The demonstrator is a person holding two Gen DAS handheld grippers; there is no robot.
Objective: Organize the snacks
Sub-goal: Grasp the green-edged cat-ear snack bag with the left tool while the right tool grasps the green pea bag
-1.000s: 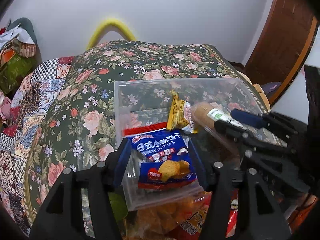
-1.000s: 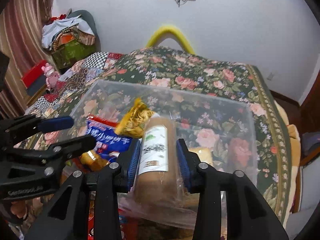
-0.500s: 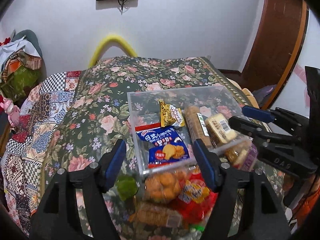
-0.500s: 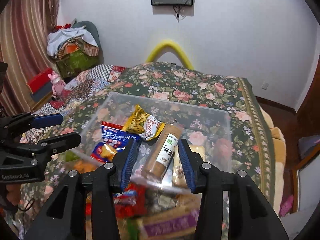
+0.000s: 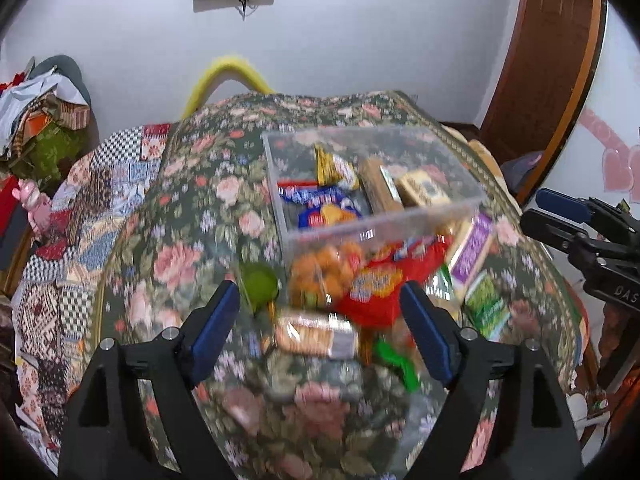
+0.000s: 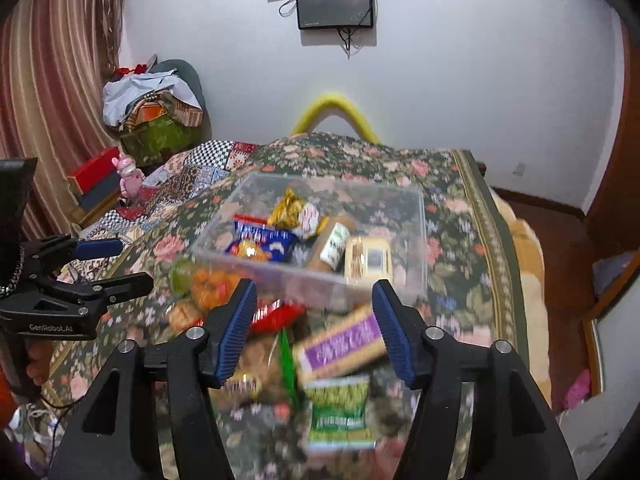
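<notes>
1. Far left in our left wrist view there's a patchwork quilt (image 5: 100,208), then the floral bedspread (image 5: 192,216) covers the rest of the bed.
2. Our left gripper (image 5: 320,332) has its jaws apart and nothing gripped; they've just been opening. A blurry cracker pack (image 5: 316,336) lies on the bedspread between the blue pads, untouched as far as we can tell.
3. Middle: the clear bin (image 5: 380,224) sits on the bedspread with snacks inside: a blue pack (image 5: 320,208), a yellow bag (image 5: 334,166), a brown roll (image 5: 378,190) and a tan box (image 5: 422,190).
4. Loose snacks are piled just in front of the bin: a green cup (image 5: 260,286), an orange bag (image 5: 326,272), a red bag (image 5: 380,288), a purple box (image 5: 472,248) and a green pack (image 5: 486,304).
5. Right side: our right gripper (image 6: 314,328) is also open and holding nothing, jaws just been widening. The purple box shows between its pads, apparently lying on the bed below them.
</notes>
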